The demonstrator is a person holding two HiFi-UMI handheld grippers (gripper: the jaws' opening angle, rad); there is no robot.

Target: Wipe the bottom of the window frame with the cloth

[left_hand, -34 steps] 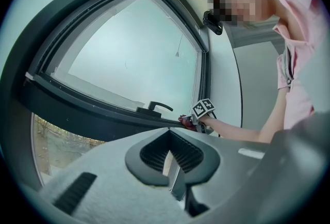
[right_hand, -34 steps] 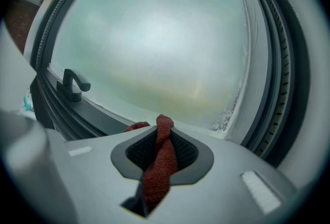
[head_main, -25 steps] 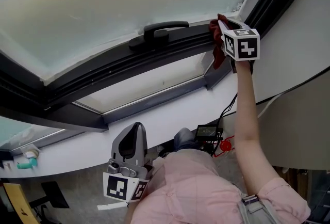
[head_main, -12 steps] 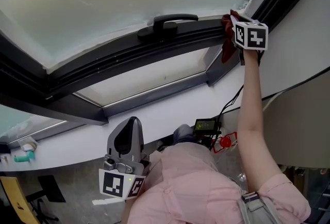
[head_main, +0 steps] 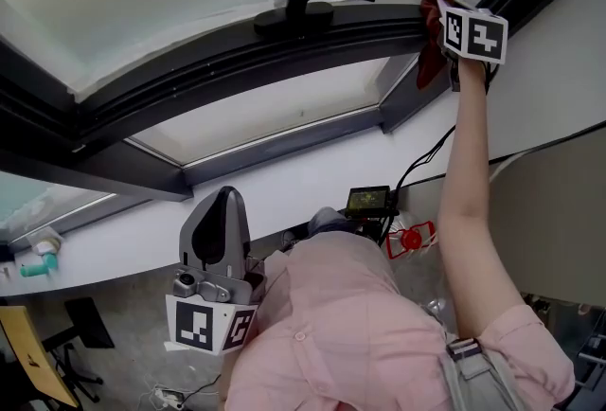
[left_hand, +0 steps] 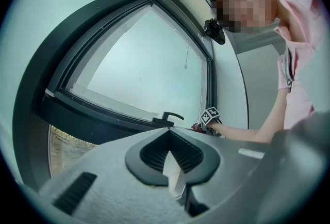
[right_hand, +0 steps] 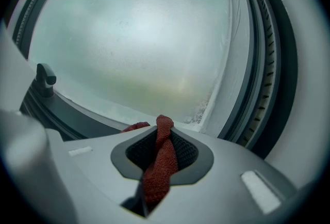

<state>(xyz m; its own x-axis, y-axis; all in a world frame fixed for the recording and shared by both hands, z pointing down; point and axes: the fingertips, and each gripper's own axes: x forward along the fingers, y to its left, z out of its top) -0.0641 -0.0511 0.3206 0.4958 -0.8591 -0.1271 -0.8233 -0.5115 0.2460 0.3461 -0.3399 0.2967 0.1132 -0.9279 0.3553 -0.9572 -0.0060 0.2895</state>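
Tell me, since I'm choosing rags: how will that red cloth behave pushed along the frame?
Probably floppy: the cloth bunches into a twist in the right tool and droops off the window frame. Its coarse knit looks grippy, so slipping seems unlikely.

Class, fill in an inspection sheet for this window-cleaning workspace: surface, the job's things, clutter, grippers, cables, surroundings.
Surface: the dark window frame; its bottom rail runs across the head view under a frosted pane.
Job's things: the red cloth is bunched at the frame's right corner.
Clutter: a teal object lies at far left by the white sill. A small screen device and a red item sit below the sill.
Grippers: the right gripper is shut on the cloth. The left gripper is held low, jaws together, empty.
Cables: a black cable runs down the wall toward the device.
Surroundings: a window handle on the frame; a person in a pink shirt.
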